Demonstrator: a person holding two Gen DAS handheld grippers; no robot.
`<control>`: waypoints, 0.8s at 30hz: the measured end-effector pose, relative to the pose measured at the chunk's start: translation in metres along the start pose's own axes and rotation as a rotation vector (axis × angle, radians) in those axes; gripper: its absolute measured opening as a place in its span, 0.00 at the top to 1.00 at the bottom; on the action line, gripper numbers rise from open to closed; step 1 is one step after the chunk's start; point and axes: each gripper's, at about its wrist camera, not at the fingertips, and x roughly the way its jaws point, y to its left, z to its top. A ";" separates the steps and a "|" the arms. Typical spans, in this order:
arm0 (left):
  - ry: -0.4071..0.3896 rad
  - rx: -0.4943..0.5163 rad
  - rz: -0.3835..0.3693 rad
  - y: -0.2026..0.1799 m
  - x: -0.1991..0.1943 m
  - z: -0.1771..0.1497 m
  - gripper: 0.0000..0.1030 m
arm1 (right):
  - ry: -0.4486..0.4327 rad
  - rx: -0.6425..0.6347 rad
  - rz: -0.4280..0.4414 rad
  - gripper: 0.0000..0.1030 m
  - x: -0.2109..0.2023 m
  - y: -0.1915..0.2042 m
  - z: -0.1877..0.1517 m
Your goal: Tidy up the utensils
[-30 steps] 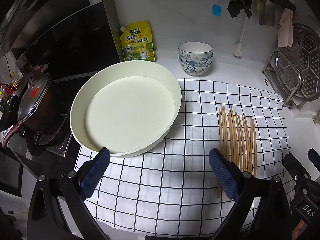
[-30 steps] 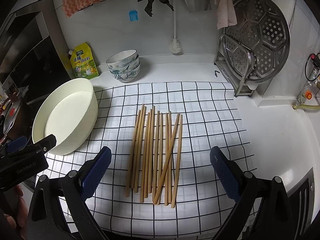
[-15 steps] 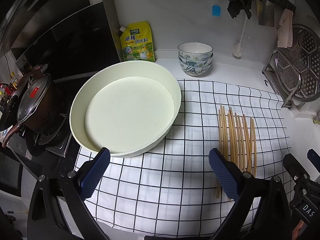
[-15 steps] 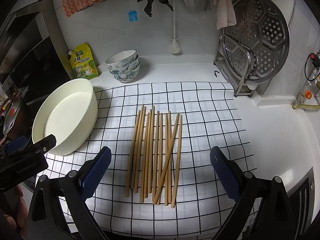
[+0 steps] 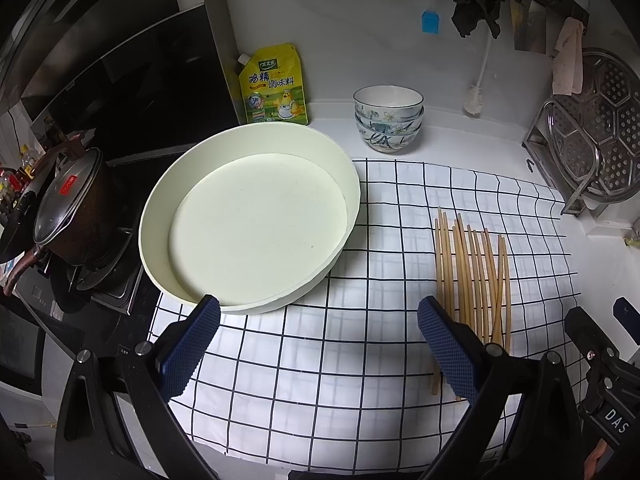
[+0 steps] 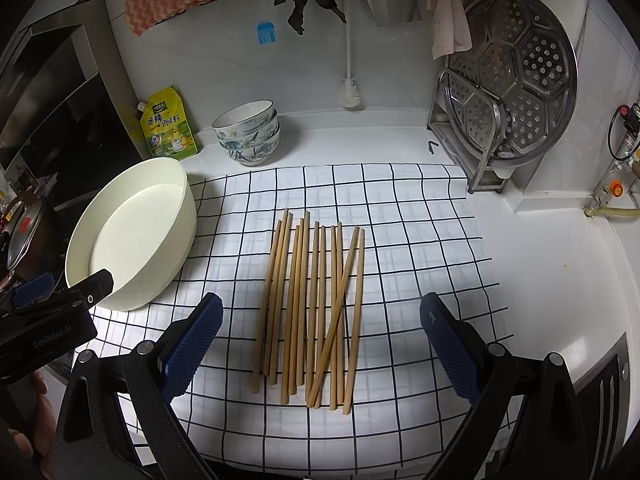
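Here, largest thing first:
Counter (image 6: 540,264): white, running across the lower half of both views, with a black-grid cloth (image 6: 400,208) spread over its middle.
Basin (image 5: 352,188): cream and round, left of centre in the left wrist view, sitting on the cloth's left edge; nothing in it.
Chopsticks (image 6: 316,304): a loose wooden row at the centre of the right wrist view, on the cloth and well apart from the basin; one lies slanted across its neighbours.
Right tongs (image 6: 320,340): spread wide above the row's near ends, holding nothing.
Left tongs (image 5: 318,340): also wide and empty, low in frame between basin and sticks.
Risk: likely the slanted stick; closing on it could lever neighbours aside, and thin round sticks may roll or slip out.
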 end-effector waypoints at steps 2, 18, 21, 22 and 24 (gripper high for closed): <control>-0.002 0.001 0.000 -0.001 0.000 0.001 0.06 | -0.001 0.000 -0.001 0.08 0.000 0.000 -0.001; -0.015 -0.001 -0.011 -0.003 -0.003 -0.002 0.06 | -0.003 0.000 0.002 0.08 -0.004 0.000 -0.001; -0.014 0.000 -0.012 0.000 -0.003 -0.003 0.06 | -0.004 0.000 0.002 0.08 -0.004 0.000 -0.001; -0.014 0.001 -0.012 0.000 -0.003 -0.003 0.06 | -0.003 0.001 0.003 0.08 -0.003 0.000 -0.002; -0.012 0.003 -0.009 -0.001 -0.002 -0.002 0.06 | -0.004 0.002 0.008 0.08 -0.003 -0.001 -0.002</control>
